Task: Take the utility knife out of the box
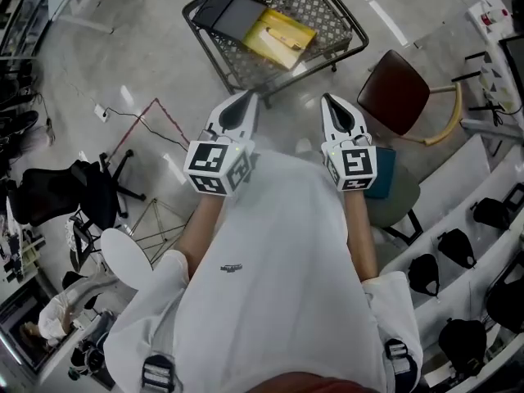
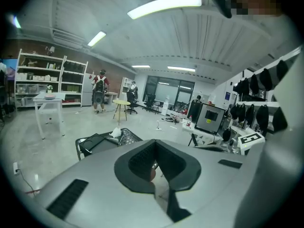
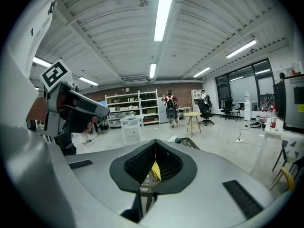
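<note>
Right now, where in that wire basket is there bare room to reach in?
Bare mesh lies at the wire basket right side, between the yellow box and the right rim. The left is crowded: a dark tray lies beside the box.

Looking steeply down from the head camera, we see past our own white shirt to the floor. The wire cart sits near the top edge, just ahead of the left gripper and right gripper. Each gripper camera rides close behind its own jaws and faces nearly level across the room. Both pick up the cart low beyond the jaws, and both share the far shelves and a person with a backpack. The right gripper view also has the left gripper close at its left.
</note>
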{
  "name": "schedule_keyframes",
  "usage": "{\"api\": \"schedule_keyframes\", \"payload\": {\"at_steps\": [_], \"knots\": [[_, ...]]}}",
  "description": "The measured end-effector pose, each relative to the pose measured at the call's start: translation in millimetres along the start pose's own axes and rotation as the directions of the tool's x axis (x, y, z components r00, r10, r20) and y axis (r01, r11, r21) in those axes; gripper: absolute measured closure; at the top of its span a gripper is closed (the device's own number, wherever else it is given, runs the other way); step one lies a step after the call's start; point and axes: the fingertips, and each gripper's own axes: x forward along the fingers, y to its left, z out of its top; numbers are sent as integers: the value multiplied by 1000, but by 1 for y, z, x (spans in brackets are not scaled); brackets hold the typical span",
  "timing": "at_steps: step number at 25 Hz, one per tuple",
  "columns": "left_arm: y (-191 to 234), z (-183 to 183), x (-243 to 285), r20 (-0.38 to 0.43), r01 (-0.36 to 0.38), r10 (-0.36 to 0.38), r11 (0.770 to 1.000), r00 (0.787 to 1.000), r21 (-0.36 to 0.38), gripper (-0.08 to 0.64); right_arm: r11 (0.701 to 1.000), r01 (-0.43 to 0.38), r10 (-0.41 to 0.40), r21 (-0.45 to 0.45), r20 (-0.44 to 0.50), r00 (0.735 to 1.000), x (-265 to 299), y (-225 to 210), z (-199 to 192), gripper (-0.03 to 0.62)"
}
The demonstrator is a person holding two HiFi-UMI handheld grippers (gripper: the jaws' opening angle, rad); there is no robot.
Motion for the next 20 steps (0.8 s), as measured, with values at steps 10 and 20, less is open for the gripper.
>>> {"api": "schedule_keyframes", "payload": {"at_steps": [10,20], "knots": [[-5,-1,34,-78,17,-14,999,997,51,563,996,18,-16,86,-20,1000,15,-25,-16,594],[44,35,96,-83,93,-89,995,993,44,562,993,91,-86,77,-68,994,80,-56,-3,594]]}}
